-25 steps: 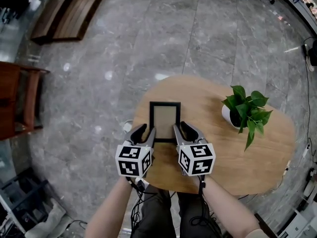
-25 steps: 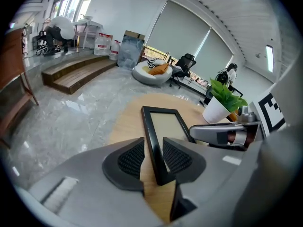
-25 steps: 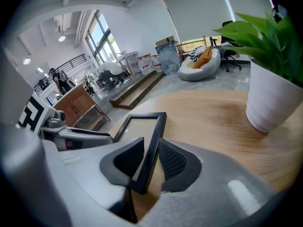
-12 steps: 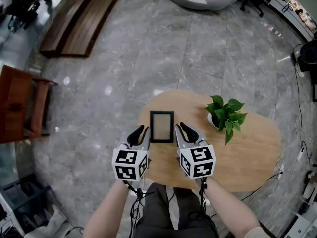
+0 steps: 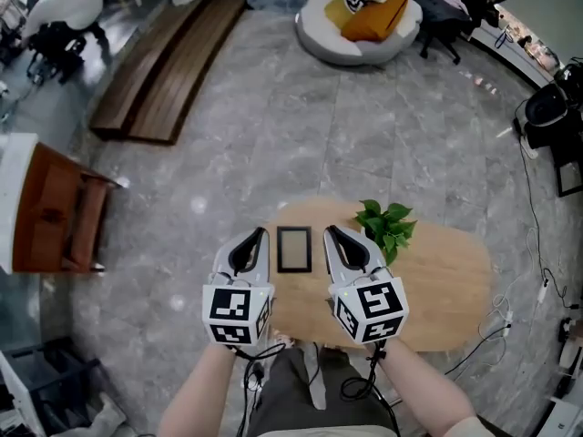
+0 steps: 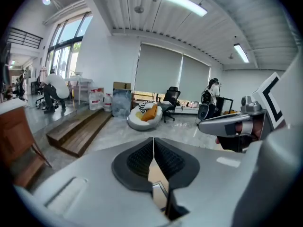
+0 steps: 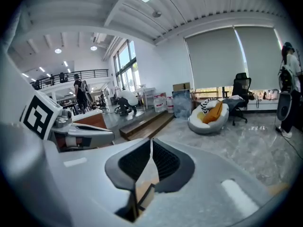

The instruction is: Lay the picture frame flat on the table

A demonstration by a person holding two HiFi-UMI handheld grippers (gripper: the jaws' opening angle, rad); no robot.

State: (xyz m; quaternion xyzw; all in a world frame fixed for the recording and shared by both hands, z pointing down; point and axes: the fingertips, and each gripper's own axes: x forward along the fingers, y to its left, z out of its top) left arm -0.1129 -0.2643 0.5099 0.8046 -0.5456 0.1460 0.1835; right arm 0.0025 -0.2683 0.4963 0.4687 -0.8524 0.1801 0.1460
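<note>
The black picture frame (image 5: 293, 248) lies flat on the oval wooden table (image 5: 446, 285), near its left end. My left gripper (image 5: 250, 242) hovers just left of the frame and my right gripper (image 5: 339, 238) just right of it, both raised above the table. Neither touches the frame. In the left gripper view the dark ribbed pads (image 6: 137, 160) of the left gripper (image 6: 153, 142) meet at the tips. The jaws are closing with nothing between them. In the right gripper view the right gripper (image 7: 151, 143) is closing the same way, also with nothing between its jaws.
A small potted green plant (image 5: 383, 223) stands on the table right of the frame, close to the right gripper. Around the table is grey stone floor (image 5: 273, 126), with a brown wooden chair (image 5: 59, 212) at the left and a round cushion seat (image 5: 360, 21) far behind.
Both grippers' jaws have closed from wide open. The head view has pulled up and back, so table and frame look smaller. The frame has stayed flat in place.
</note>
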